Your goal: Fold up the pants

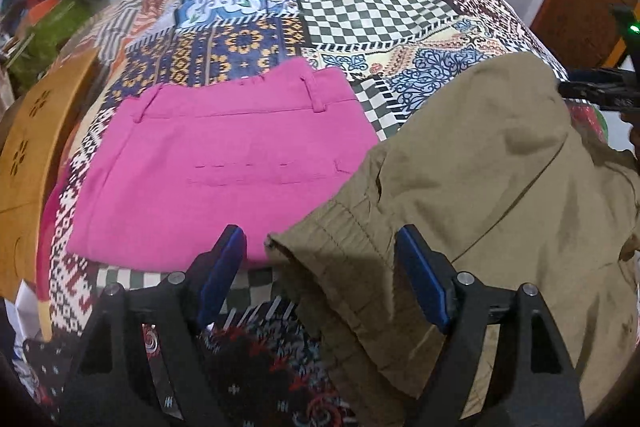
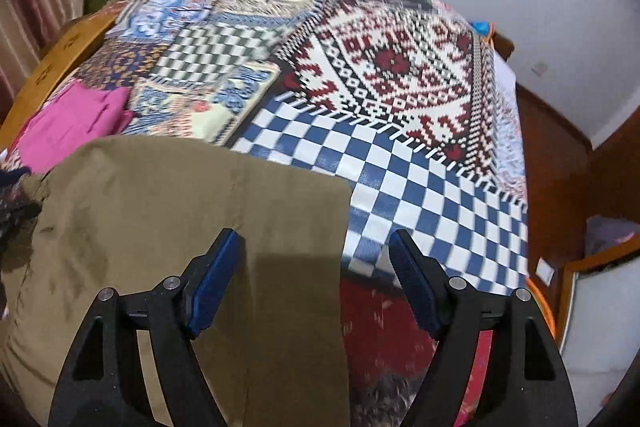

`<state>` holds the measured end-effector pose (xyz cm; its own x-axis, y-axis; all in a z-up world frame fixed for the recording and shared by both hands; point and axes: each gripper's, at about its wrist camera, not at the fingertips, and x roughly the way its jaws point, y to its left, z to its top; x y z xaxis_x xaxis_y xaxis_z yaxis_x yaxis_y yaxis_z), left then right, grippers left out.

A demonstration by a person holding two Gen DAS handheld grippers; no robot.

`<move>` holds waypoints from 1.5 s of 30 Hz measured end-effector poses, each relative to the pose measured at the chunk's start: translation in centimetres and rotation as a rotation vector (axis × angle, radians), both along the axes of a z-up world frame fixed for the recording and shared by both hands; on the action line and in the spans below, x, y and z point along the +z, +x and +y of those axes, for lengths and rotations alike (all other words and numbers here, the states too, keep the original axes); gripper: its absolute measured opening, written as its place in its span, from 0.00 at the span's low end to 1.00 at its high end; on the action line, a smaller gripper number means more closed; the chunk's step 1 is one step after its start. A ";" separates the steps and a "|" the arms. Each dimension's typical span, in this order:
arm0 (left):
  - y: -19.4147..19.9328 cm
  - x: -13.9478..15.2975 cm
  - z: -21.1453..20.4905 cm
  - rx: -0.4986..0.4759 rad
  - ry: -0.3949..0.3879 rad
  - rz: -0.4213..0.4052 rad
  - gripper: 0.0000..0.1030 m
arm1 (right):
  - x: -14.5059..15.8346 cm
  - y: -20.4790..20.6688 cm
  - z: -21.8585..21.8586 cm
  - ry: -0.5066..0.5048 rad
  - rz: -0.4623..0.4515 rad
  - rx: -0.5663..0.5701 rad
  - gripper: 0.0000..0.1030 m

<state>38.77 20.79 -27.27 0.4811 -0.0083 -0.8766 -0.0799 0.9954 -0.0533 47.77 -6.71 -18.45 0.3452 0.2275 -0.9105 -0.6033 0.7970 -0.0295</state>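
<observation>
Left tongs [image 1: 316, 275]: jaws wide apart, nothing gripped; elastic waistband corner of khaki pants [image 1: 460, 195] lies between and just under the blue pads, not pinched. Folded pink pants [image 1: 224, 163] sit just left of the khaki pair on the patchwork bedspread [image 1: 360, 15].

Right tongs [image 2: 316, 279]: also spread wide, empty; hem end of the khaki pants [image 2: 180, 211] sits under the left pad, edge running between the pads. Right view is blurred, so contact is prob. nil but unconfirmed.

Long axis runs left-right, waist at left tongs, hem at right. Each hand nearest its own end; next move likely pinches both ends.
</observation>
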 end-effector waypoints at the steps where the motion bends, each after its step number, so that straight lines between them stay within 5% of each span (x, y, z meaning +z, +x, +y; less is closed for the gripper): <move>1: 0.1 0.0 0.0 -0.005 -0.006 -0.003 0.77 | -0.5 0.4 0.1 0.009 0.022 0.002 0.72; 9: 0.6 -0.4 0.0 -0.022 -0.040 -0.009 0.68 | -1.6 1.3 -0.5 0.117 0.082 -0.021 0.71; 18: -0.4 -0.1 0.6 0.012 -0.075 -0.048 0.51 | -1.6 0.1 0.2 0.157 0.083 0.011 0.22; 21: -0.8 0.3 0.3 0.013 -0.061 -0.062 0.44 | -1.5 -0.2 0.6 0.155 0.071 0.010 0.13; 25: -1.7 0.8 0.1 0.009 -0.053 -0.076 0.20 | -0.9 -0.7 1.2 0.124 0.016 0.018 0.11; 28: -2.2 1.5 0.1 0.001 -0.057 -0.091 0.13 | -0.2 -0.8 0.9 0.142 -0.006 0.007 0.09; 45: -2.7 10.9 -1.3 -0.019 -0.048 -0.270 0.07 | 9.5 -2.7 -0.5 0.259 -0.190 -0.052 0.09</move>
